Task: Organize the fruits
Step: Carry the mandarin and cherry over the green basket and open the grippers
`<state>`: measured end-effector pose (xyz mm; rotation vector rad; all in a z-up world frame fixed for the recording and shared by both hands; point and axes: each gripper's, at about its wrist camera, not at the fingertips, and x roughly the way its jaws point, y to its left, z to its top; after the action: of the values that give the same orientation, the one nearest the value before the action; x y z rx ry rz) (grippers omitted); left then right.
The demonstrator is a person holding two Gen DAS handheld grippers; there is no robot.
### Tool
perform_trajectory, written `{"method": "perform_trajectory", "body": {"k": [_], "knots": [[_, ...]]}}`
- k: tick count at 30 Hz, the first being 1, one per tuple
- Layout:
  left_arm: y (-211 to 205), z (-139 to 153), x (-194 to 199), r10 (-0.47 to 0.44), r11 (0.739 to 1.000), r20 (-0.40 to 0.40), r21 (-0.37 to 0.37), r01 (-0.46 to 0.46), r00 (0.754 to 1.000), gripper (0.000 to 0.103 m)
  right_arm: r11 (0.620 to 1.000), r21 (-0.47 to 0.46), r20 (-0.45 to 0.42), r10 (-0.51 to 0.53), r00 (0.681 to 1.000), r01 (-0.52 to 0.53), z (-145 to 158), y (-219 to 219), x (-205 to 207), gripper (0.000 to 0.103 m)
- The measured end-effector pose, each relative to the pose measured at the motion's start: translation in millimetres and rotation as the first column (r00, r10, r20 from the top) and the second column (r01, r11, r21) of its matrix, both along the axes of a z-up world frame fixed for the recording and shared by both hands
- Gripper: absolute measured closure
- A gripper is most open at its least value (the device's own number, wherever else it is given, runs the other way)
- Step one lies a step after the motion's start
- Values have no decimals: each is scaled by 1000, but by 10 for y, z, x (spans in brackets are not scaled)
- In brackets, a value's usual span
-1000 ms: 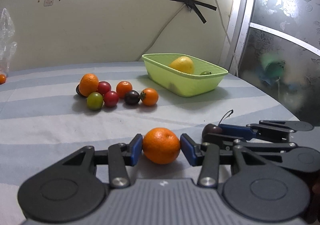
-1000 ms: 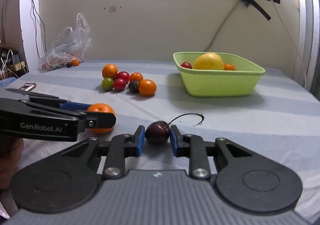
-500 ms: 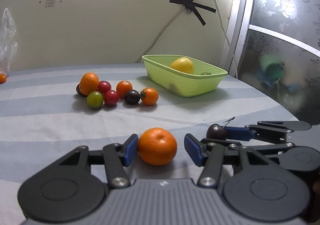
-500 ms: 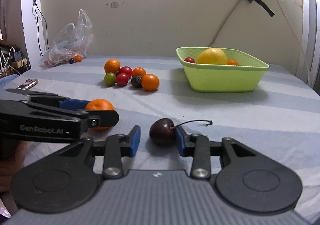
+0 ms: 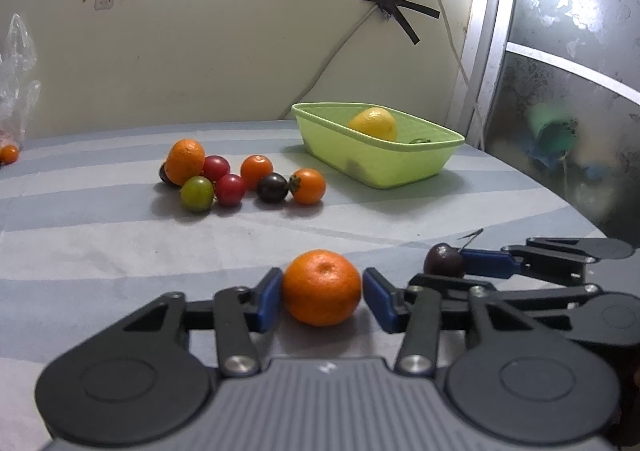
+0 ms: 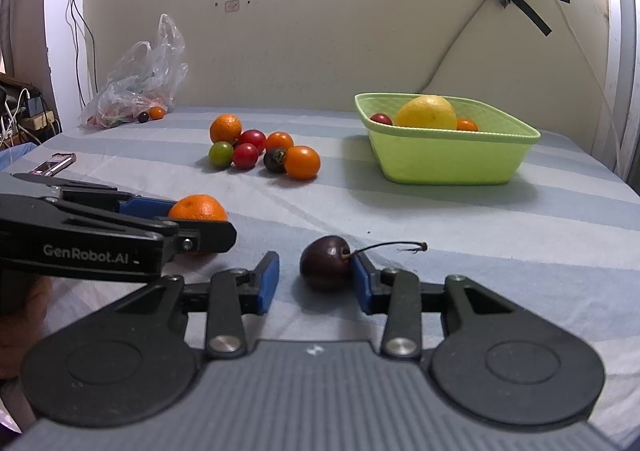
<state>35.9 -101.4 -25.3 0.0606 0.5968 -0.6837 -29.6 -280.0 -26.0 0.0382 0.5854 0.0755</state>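
Observation:
My left gripper is open around an orange mandarin that rests on the striped cloth; the left pad touches it, the right pad stands just off. My right gripper is open around a dark cherry with a long stem; the cherry lies on the cloth against the right pad. The mandarin and left gripper also show in the right wrist view, the cherry in the left wrist view. A green basket at the far right holds a yellow lemon and small fruits.
A cluster of small tomatoes and a mandarin lies mid-table, left of the basket. A plastic bag with fruit sits at the far left by the wall. A small phone-like object lies at the left edge.
Both grippers opened: the left let go of the mandarin, the right let go of the cherry. Both fruits now rest on the cloth between the fingers.

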Motion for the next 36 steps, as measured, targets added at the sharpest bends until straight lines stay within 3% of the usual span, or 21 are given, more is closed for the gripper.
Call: {"method": "perform_trajectory", "body": {"k": [3, 9, 13, 19, 29, 34, 36], "knots": [[-21, 21, 18, -7, 1000, -2, 5, 7, 1000, 61, 1000, -4, 14, -9, 1000, 9, 11, -2, -19, 73], [-267, 238, 141, -72, 997, 36, -7, 73, 997, 61, 996, 82, 32, -27, 999, 24, 73, -171, 12, 73], [-555, 402, 369, -93, 995, 60, -28, 94, 994, 61, 996, 36, 139, -91, 986, 87, 254, -344, 68, 73], [-1080, 552, 774, -123, 991, 70, -40, 126, 990, 61, 984, 1, 221, -172, 960, 176, 424, -705, 398, 73], [-1463, 320, 1141, -110, 994, -13, -21, 110, 994, 59, 975, -45, 172, -207, 963, 218, 292, -1081, 850, 72], [-1464, 319, 1131, -114, 993, -13, -26, 113, 993, 54, 969, -32, 173, -236, 956, 244, 238, -1127, 840, 69], [-1423, 356, 1120, -112, 993, -14, -39, 111, 994, 50, 965, -22, 184, -253, 950, 261, 256, -1148, 812, 57]]}}
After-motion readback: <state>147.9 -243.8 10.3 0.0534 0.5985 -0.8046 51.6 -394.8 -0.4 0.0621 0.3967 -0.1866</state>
